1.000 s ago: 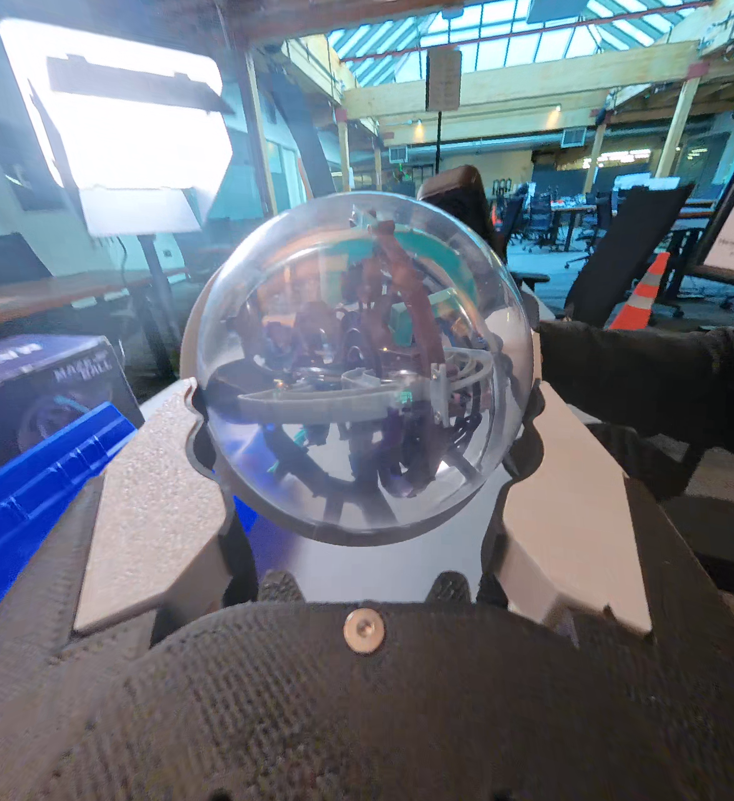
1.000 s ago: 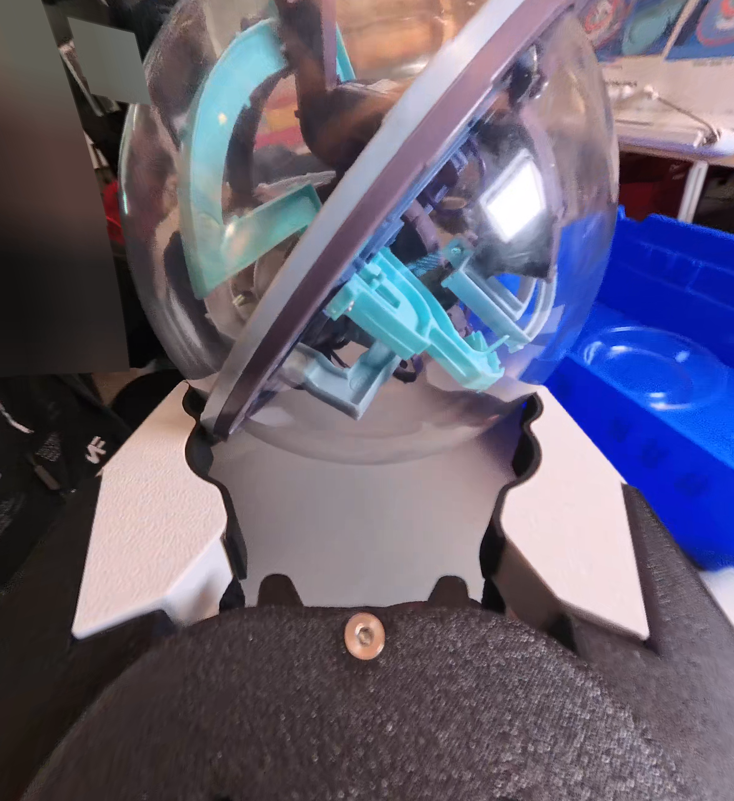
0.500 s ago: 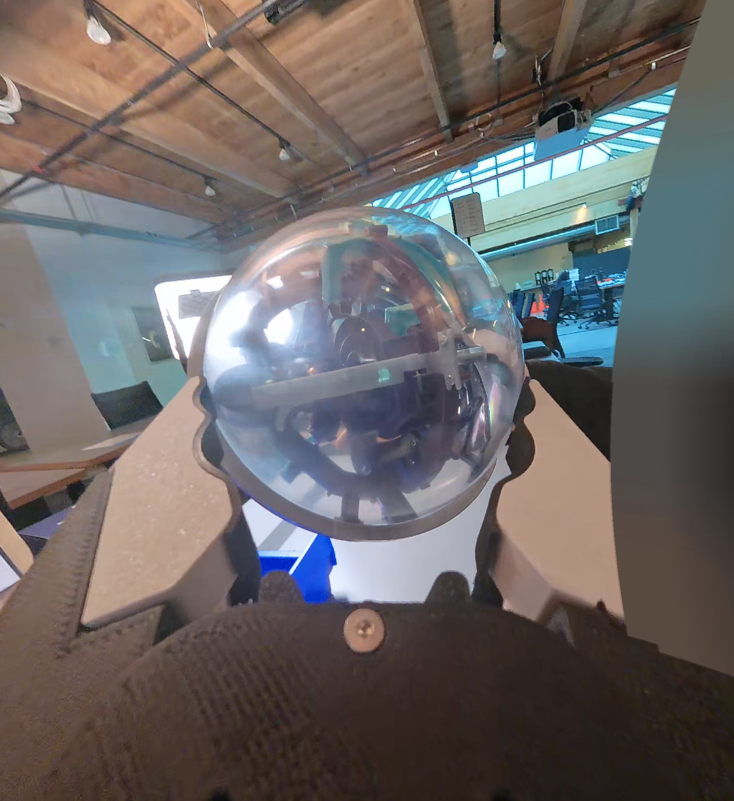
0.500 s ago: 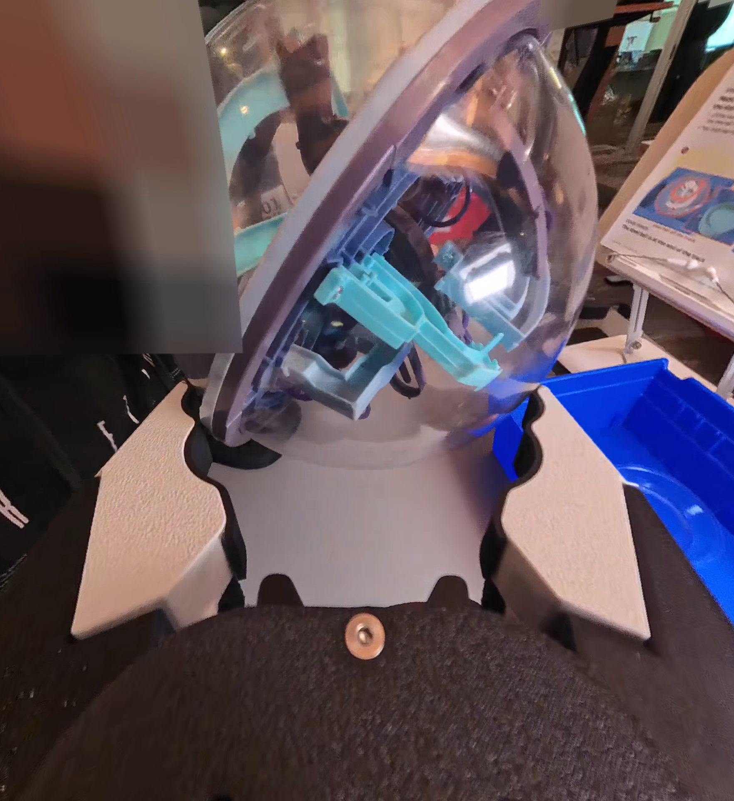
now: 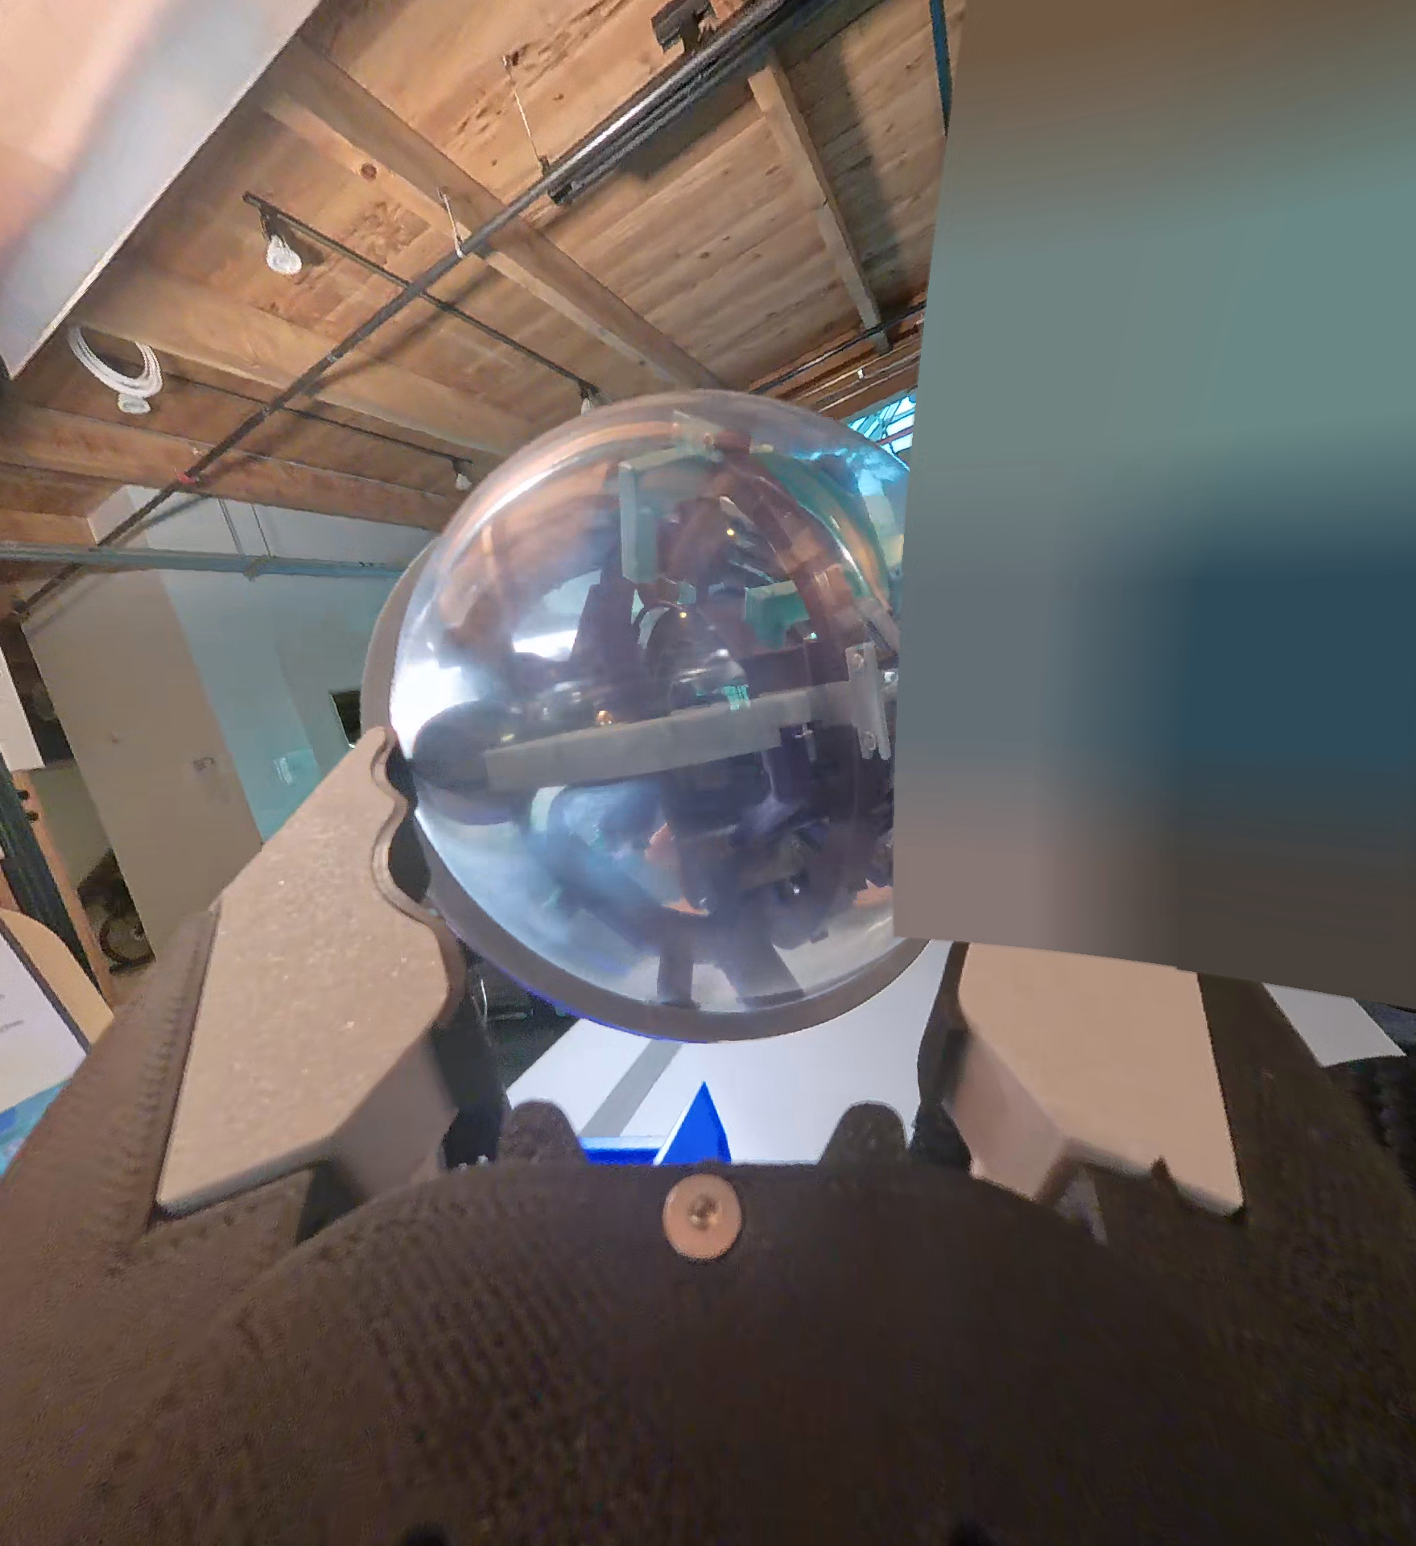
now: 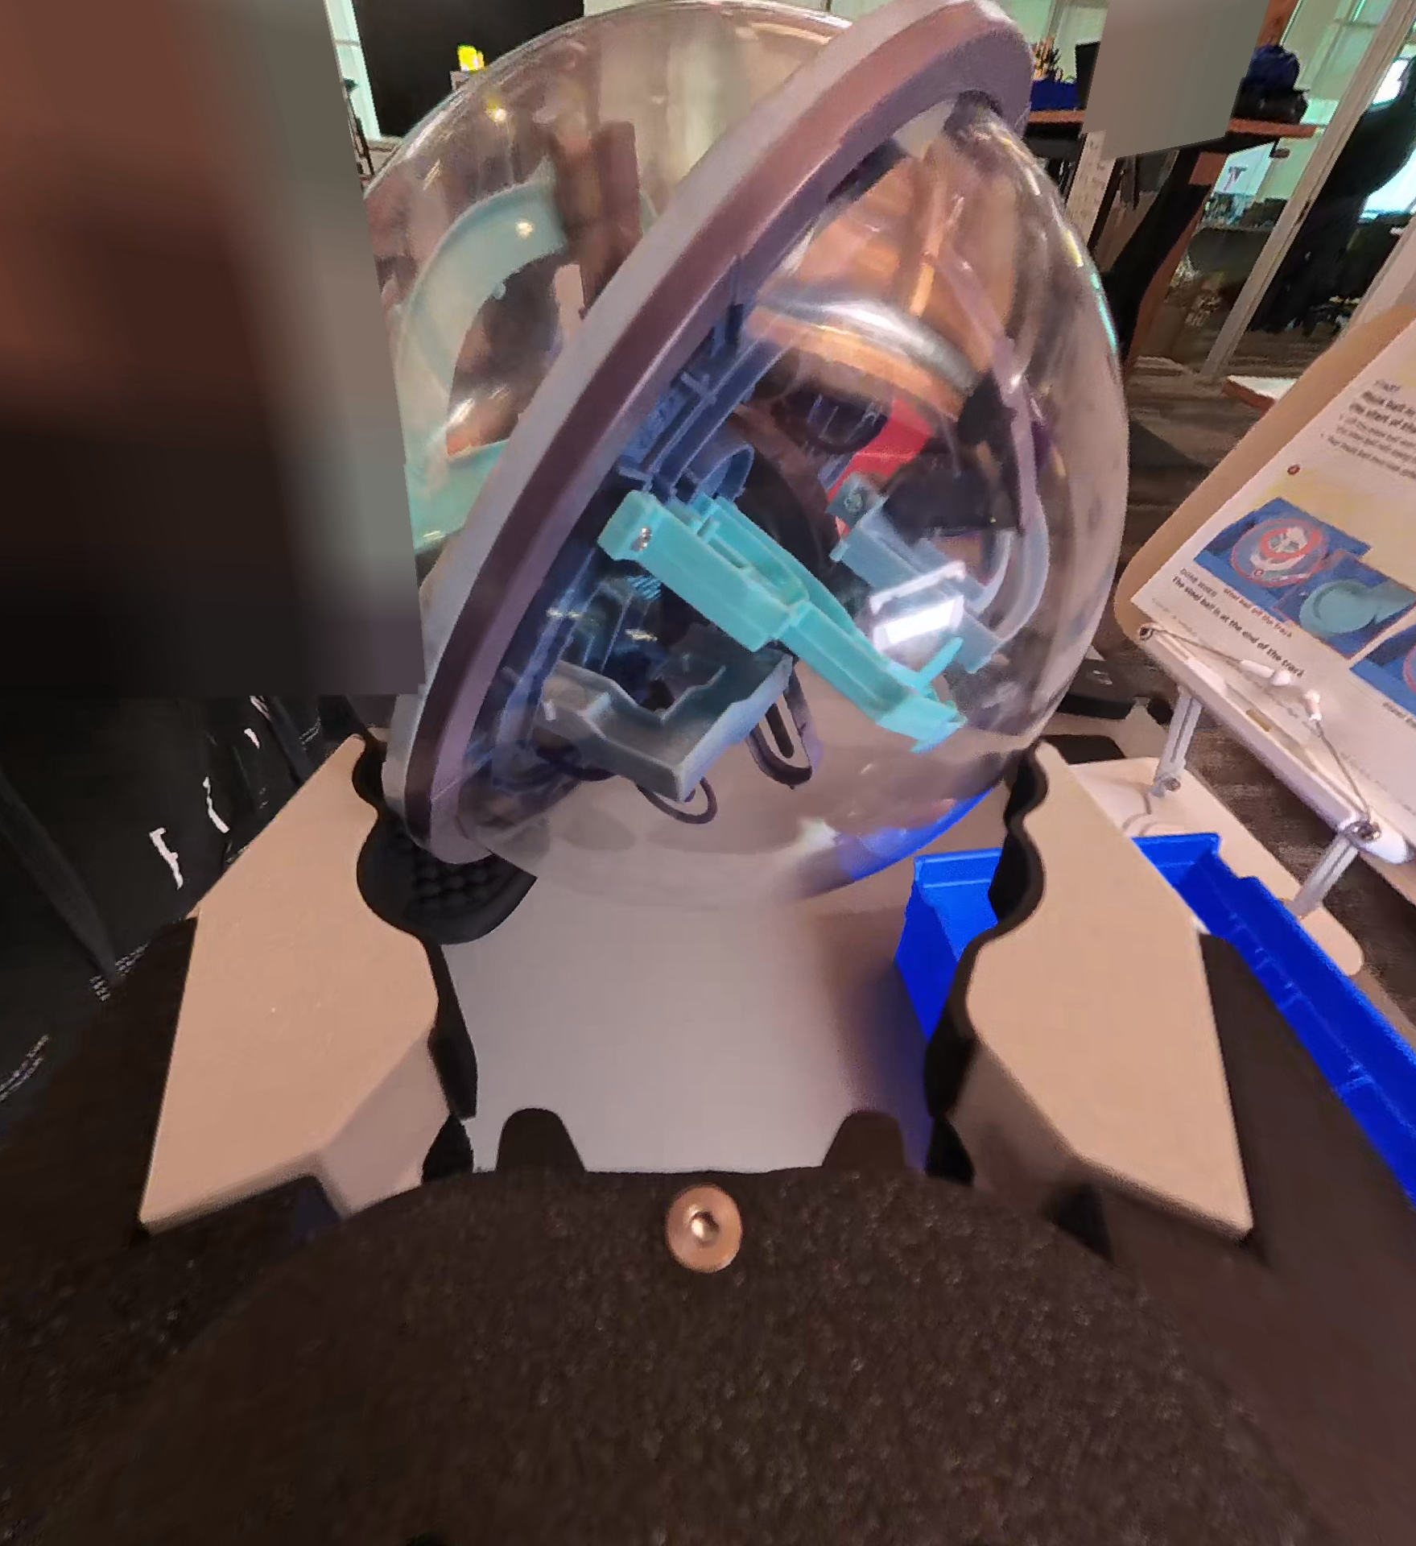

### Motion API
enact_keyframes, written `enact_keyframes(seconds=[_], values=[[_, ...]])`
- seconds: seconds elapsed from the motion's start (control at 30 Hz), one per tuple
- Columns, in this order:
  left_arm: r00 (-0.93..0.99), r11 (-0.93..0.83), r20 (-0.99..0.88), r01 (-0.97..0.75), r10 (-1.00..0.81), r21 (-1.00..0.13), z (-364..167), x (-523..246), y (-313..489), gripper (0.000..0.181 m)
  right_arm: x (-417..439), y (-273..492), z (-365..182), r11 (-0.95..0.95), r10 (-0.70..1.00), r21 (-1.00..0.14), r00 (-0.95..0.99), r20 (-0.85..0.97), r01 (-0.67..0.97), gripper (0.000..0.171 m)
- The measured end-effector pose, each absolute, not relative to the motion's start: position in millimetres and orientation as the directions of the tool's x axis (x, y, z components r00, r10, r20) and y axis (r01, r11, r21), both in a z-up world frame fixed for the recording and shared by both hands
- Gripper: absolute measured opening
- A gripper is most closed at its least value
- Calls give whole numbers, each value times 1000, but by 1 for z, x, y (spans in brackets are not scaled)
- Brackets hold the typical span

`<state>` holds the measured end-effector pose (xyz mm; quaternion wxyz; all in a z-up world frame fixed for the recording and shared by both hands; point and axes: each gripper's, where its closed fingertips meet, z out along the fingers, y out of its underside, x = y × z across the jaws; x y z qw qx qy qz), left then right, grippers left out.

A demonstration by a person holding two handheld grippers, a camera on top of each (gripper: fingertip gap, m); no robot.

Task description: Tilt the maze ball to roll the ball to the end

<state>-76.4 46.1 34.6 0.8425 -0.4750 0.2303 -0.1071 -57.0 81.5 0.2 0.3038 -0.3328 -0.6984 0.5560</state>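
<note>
While both grippers clamp the maze ball point(image 6: 738, 435) aloft above the blue bin point(image 6: 1290, 987), left gripper point(image 5: 662, 845) and right gripper point(image 6: 704, 803) grip its clear shell; teal tracks show inside.

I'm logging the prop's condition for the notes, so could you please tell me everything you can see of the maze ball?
The maze ball is a clear plastic sphere, its two domes joined by a dark grey rim that runs steeply tilted in the right wrist view. Inside sit teal, grey-blue, brown and red track pieces; the small rolling ball cannot be made out. It is held in the air, pinched between the jaws of both the left gripper and the right gripper, above a blue bin.
</note>
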Motion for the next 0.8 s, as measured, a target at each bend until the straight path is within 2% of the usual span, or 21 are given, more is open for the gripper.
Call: enact_keyframes(seconds=[0.3, 0.8], values=[[879, 621, -335, -58, -340, -782, 67, -79, 31, 134, -61, 69, 38, 249, 779, -966, -609, 153, 76, 141], [876, 665, -369, -79, -309, -743, 71, -78, 15, 135, -61, 55, 43, 315, 762, -946, -614, 207, 71, 141]])
